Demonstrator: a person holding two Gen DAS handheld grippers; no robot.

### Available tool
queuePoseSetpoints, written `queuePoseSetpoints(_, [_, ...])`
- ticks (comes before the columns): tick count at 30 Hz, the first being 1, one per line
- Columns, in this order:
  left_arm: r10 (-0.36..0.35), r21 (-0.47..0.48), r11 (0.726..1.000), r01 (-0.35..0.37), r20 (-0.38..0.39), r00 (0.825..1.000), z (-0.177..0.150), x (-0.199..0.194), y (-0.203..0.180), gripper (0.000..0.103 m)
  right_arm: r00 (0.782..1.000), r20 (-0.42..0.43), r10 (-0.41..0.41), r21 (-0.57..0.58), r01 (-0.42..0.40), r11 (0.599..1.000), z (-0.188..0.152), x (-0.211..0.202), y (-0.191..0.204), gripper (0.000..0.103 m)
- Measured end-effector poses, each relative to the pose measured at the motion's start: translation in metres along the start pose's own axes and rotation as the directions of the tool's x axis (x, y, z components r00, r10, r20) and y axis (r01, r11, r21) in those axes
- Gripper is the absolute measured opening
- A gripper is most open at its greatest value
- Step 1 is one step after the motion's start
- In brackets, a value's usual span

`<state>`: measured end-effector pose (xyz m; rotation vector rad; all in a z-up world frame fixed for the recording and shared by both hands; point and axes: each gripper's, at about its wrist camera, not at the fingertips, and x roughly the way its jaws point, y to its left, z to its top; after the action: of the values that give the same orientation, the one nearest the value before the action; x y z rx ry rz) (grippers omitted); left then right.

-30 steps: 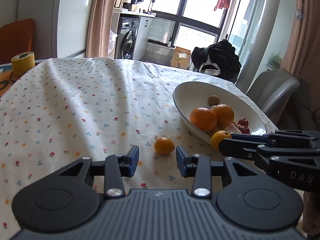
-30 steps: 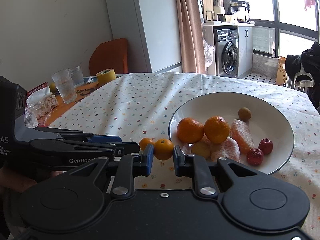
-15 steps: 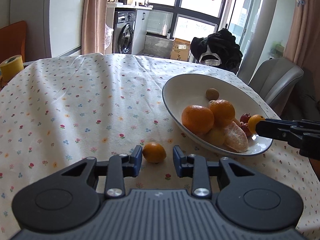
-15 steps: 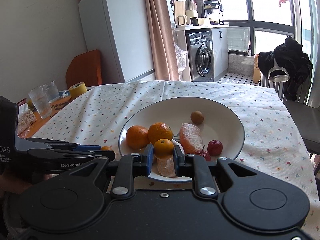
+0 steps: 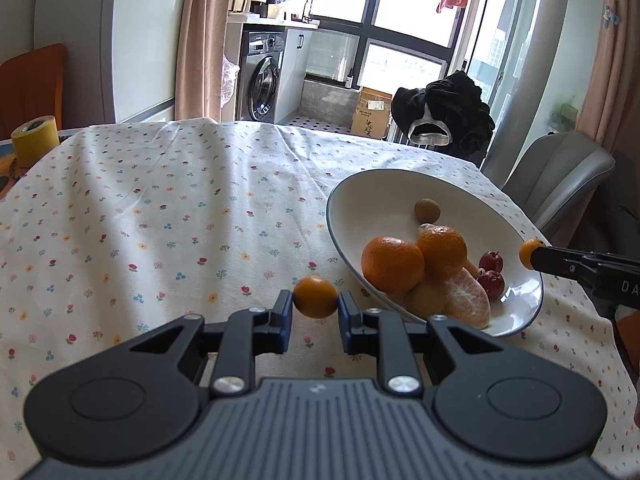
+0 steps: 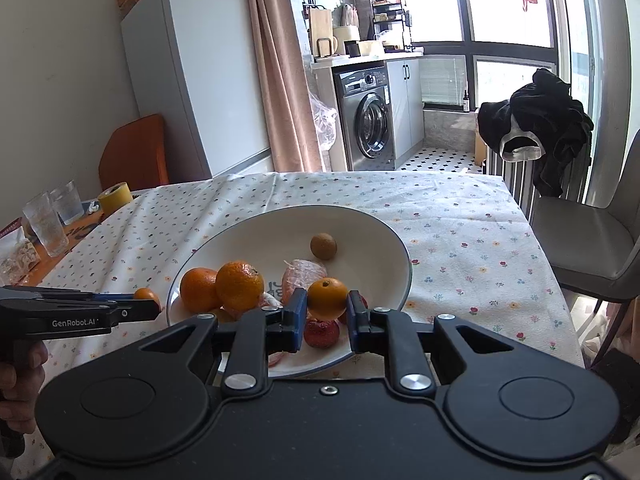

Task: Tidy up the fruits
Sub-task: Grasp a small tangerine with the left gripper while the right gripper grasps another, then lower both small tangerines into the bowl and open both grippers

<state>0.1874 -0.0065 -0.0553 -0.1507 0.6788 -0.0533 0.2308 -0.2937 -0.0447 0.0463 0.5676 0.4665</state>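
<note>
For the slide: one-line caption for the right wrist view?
Right gripper holds a small orange over the fruit bowl; left gripper grips another beside it.

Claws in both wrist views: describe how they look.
Both are matte black plastic with blue pads on the fingertips, silver screws and round discs on the body. The left claw has a ribbed grey top; white "GenRobot.AI" lettering shows on its side. The right claw looks alike, with partial white letters.
</note>
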Motion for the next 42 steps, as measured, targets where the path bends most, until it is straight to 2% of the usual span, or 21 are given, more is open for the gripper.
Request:
queuePoseSetpoints(2, [-0.003, 0.004, 1.000, 0.003, 0.015, 1.000, 0.004, -0.004, -0.002, 0.022, 1.000, 0.003, -0.001, 0.001, 0.001, 1.000, 0.001, 0.001, -0.001, 0.020])
queuePoseSetpoints(4, [-0.005, 0.011, 1.000, 0.004, 0.029, 1.000, 0.007, -0.008, -0.005, 0.022, 1.000, 0.010, -0.006, 0.006, 0.006, 1.000, 0.001, 0.001, -0.002, 0.025])
queuePoseSetpoints(15, [-0.028, 0.056, 0.998, 0.025, 0.062, 0.998, 0.024, -0.008, -0.020, 0.022, 1.000, 0.011, 0.010, 0.020, -0.010, 1.000, -0.002, -0.004, -0.004, 0.028])
queuePoseSetpoints(19, [-0.038, 0.070, 0.997, 0.033, 0.067, 0.997, 0.030, -0.005, -0.024, 0.022, 1.000, 0.016, 0.018, 0.021, -0.018, 1.000, -0.002, -0.005, -0.003, 0.032])
queuePoseSetpoints(31, [-0.070, 0.112, 0.992, 0.062, 0.071, 0.995, 0.047, 0.010, -0.043, 0.022, 0.999, 0.021, 0.043, 0.032, -0.043, 0.999, -0.002, -0.004, -0.004, 0.034])
queuePoseSetpoints(42, [-0.071, 0.118, 0.991, 0.064, 0.058, 0.996, 0.055, 0.029, -0.051, 0.022, 0.998, 0.023, 0.056, 0.053, -0.057, 0.997, -0.002, 0.002, -0.011, 0.035])
